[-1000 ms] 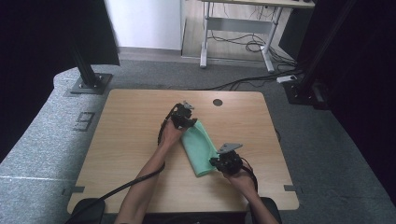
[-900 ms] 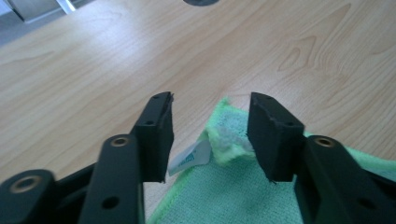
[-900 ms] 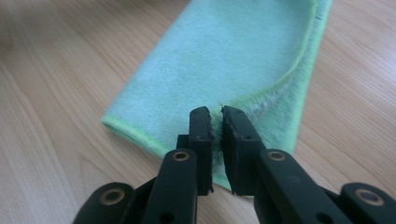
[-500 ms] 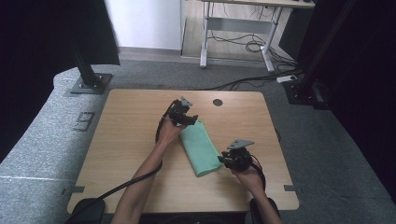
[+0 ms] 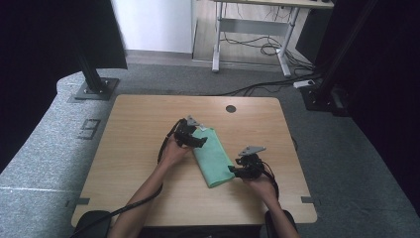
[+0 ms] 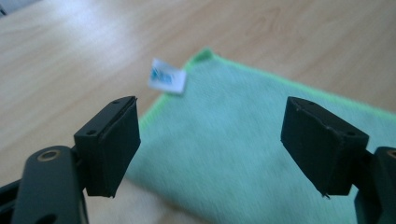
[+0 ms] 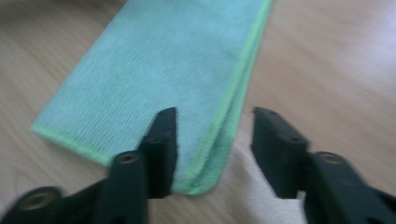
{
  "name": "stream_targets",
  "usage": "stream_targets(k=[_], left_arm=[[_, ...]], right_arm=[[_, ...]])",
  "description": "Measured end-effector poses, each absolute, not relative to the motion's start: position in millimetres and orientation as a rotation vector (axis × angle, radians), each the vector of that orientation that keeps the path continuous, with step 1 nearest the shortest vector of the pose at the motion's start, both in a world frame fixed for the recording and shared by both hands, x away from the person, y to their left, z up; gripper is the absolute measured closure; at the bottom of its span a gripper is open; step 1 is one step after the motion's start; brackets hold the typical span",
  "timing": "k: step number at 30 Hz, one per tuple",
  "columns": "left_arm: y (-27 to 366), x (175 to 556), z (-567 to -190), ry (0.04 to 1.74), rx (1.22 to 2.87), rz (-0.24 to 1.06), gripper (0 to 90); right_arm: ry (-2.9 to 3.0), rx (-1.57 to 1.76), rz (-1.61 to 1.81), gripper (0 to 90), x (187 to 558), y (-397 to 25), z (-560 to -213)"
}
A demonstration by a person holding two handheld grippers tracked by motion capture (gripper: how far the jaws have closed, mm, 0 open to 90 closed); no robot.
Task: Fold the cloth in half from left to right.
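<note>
High view: folded green cloth [image 5: 213, 156] between left tongs [image 5: 197, 141] and right tongs [image 5: 236, 171], both agape, empty.

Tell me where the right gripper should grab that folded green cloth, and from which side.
Probably the near corner of the green cloth, where its stacked folded edges meet. Come in from the cloth's right side, low along the table: the layers' bright hems lie exposed there, and the right gripper, jaws open, already straddles that edge, so one jaw can likely slide underneath.
</note>
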State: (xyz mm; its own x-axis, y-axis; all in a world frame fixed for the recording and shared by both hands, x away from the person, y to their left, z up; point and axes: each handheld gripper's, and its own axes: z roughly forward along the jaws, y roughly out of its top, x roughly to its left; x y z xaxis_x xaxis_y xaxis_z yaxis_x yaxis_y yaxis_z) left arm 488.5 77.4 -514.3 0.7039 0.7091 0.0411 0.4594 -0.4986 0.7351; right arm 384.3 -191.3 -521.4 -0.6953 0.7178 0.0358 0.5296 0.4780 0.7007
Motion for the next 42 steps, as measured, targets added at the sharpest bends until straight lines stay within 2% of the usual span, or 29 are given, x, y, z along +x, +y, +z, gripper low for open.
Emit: stream_targets(k=[6, 9, 11, 17, 24, 31, 36, 42], left_arm=[[89, 467, -521, 0.879, 2.184, 0.429, 17.6], [93, 457, -522, 0.868, 2.189, 0.428, 17.6], [93, 452, -522, 0.862, 2.186, 0.424, 17.4], [88, 436, -525, 0.83, 2.204, 0.43, 17.0], [78, 430, -540, 0.818, 2.257, 0.455, 16.8], [77, 431, -545, 0.848, 2.241, 0.445, 16.2], [71, 421, -540, 0.82, 2.248, 0.413, 16.2], [75, 426, -544, 0.835, 2.275, 0.479, 15.0]], right_arm=[[2.525, 1.053, 0.96, 72.4, 385, -184, -529], [2.545, 1.052, 0.937, 84.4, 384, -181, -533], [2.535, 1.044, 0.932, 86.1, 383, -179, -530], [2.456, 1.042, 0.986, 86.4, 381, -183, -518], [2.454, 1.089, 0.912, 85.0, 388, -191, -527], [2.454, 1.093, 0.871, 73.0, 393, -193, -534], [2.463, 1.125, 0.91, 72.8, 395, -198, -535], [2.501, 1.116, 0.943, 72.7, 390, -194, -536]])
